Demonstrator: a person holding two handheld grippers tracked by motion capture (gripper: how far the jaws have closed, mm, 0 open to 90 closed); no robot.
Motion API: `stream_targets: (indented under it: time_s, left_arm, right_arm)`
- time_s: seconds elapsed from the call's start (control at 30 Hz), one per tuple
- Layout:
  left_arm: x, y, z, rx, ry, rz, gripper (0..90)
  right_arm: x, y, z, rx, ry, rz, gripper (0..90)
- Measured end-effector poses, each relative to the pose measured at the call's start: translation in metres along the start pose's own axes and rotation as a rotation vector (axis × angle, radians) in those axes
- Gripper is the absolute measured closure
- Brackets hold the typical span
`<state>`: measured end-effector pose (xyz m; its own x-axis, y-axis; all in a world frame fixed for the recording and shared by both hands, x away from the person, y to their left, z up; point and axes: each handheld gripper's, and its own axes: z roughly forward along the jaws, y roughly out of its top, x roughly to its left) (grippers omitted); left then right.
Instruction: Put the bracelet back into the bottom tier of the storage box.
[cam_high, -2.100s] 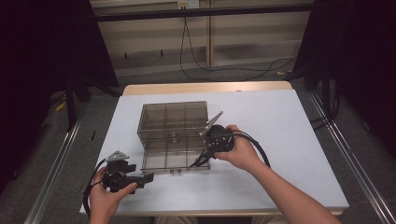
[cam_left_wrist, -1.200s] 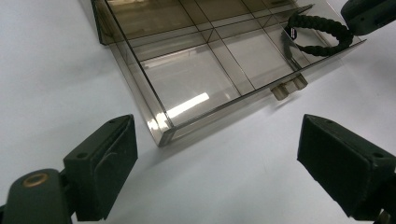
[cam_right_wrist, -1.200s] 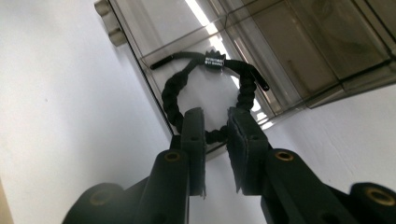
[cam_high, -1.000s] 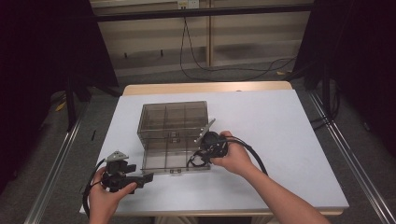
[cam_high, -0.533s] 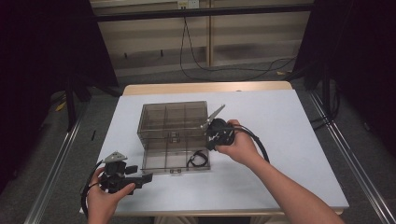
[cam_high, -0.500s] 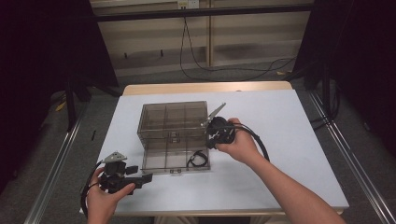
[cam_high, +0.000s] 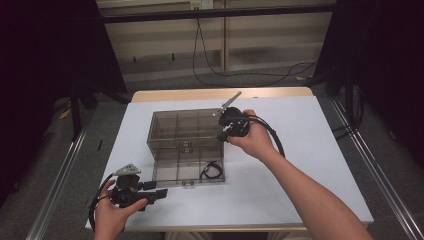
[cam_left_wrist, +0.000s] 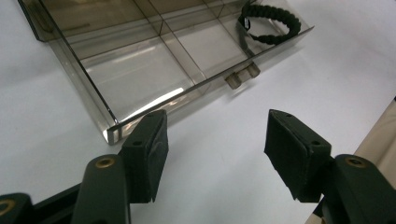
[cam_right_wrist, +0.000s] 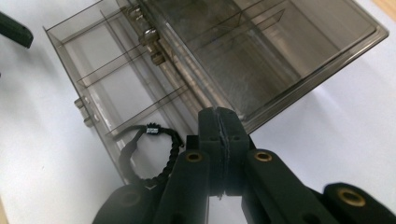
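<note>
One clear divided box, one black braided bracelet, two hand-held grippers, left and right, one counter.

Lab setting, white table, dark curtains, loose cables

The right gripper has lifted away from the bracelet.

No readable text anywhere here

Looked over the smoky plastic organizer box, the black braided bracelet in it, the white table and both sets of tongs. No labels, brand marks or numbers I can make out on any of them.
</note>
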<state>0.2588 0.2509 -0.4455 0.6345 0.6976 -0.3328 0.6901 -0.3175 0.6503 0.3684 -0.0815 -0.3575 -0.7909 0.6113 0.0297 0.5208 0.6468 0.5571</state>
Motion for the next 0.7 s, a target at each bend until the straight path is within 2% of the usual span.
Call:
stream_targets:
  time_s: [0.2,0.27,0.53,0.7]
  left_arm:
    - [-0.002,0.001,0.000,0.009,-0.003,0.006,42.6]
    - [-0.003,0.001,0.000,0.022,-0.004,0.023,43.7]
    - [-0.006,0.002,0.004,0.031,-0.012,0.022,49.0]
    - [-0.007,0.001,0.007,0.037,-0.020,0.024,50.7]
  right_arm:
    - [-0.002,0.007,0.004,-0.012,-0.010,0.004,89.5]
    - [-0.003,0.008,0.006,-0.009,-0.011,0.008,89.6]
    - [-0.009,0.011,0.012,0.003,-0.033,0.021,89.5]
    - [-0.009,0.012,0.015,-0.008,-0.024,0.022,89.5]
